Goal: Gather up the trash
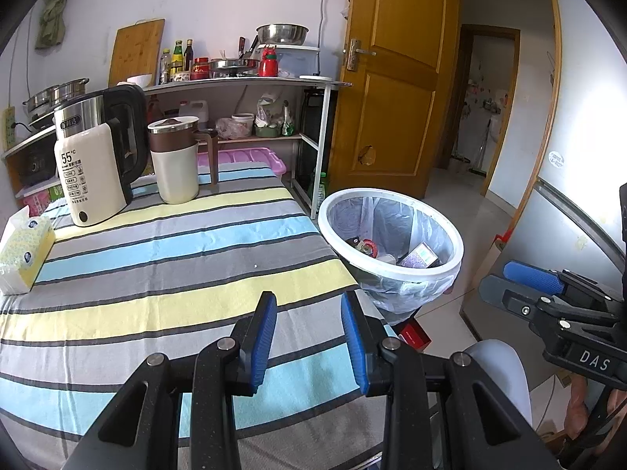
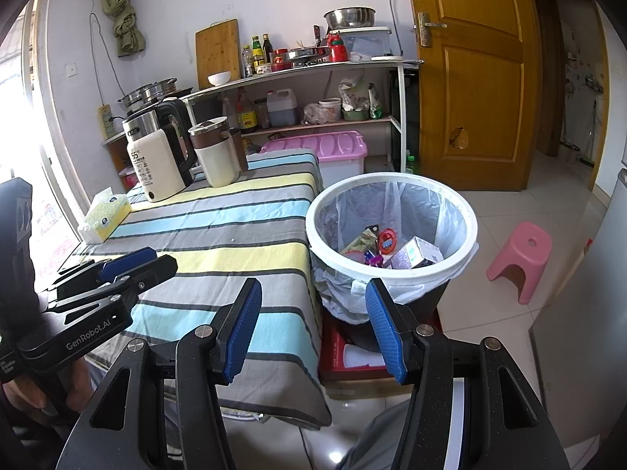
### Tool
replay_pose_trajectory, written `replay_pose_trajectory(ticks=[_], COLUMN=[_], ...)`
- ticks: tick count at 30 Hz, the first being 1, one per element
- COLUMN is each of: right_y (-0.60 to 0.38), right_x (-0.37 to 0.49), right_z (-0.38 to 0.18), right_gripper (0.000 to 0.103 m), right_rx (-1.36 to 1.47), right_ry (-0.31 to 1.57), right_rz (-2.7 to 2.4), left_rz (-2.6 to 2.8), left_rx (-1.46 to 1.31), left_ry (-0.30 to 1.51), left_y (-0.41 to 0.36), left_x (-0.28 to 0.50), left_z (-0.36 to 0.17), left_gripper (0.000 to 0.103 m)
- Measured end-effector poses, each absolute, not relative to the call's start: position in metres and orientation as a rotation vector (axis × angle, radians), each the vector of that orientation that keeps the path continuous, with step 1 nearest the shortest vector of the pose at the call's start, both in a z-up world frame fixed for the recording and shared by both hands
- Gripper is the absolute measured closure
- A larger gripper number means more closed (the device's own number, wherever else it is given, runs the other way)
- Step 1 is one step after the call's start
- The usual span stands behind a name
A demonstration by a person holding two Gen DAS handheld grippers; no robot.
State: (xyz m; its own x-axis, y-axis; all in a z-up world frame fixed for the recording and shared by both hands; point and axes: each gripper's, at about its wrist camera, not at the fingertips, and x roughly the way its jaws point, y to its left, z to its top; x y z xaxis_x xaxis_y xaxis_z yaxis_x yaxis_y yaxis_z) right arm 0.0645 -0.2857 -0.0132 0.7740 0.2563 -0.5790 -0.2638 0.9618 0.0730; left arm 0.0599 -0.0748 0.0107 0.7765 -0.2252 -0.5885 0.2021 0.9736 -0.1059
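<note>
A white-rimmed trash bin (image 1: pixel 392 196) lined with a clear bag stands right of the striped table (image 1: pixel 176 258); it also shows in the right wrist view (image 2: pixel 392 274). Inside lie several pieces of trash (image 2: pixel 395 250): wrappers, a round red lid and a small box. My left gripper (image 1: pixel 308 301) is open and empty above the table's near right part. My right gripper (image 2: pixel 313 290) is open and empty, between the table edge and the bin. Each gripper shows in the other's view, the right one (image 1: pixel 548 297) and the left one (image 2: pixel 117 274).
On the table stand a kettle (image 1: pixel 94 156), a cream and brown jug (image 1: pixel 176 160) and a tissue pack (image 1: pixel 23 250). A shelf rack (image 1: pixel 250 86) with kitchenware stands behind, with a pink lidded box (image 2: pixel 325 149). A red box (image 2: pixel 352 352) lies under the bin, a pink stool (image 2: pixel 521 258) stands right.
</note>
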Motion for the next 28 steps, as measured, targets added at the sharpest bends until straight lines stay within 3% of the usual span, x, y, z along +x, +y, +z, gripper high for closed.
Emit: replay_pose_trajectory(ticks=[28], right_y=[-0.285], right_x=[0.0646], right_z=[-0.0136], right_gripper=[0.047], right_rx=[-0.014], right_ry=[0.624], right_rz=[0.281], left_rz=[-0.216], left_rx=[-0.012], left_ry=[0.639], left_y=[-0.0762], left_x=[0.0566], left_z=[0.01], left_gripper=[0.069])
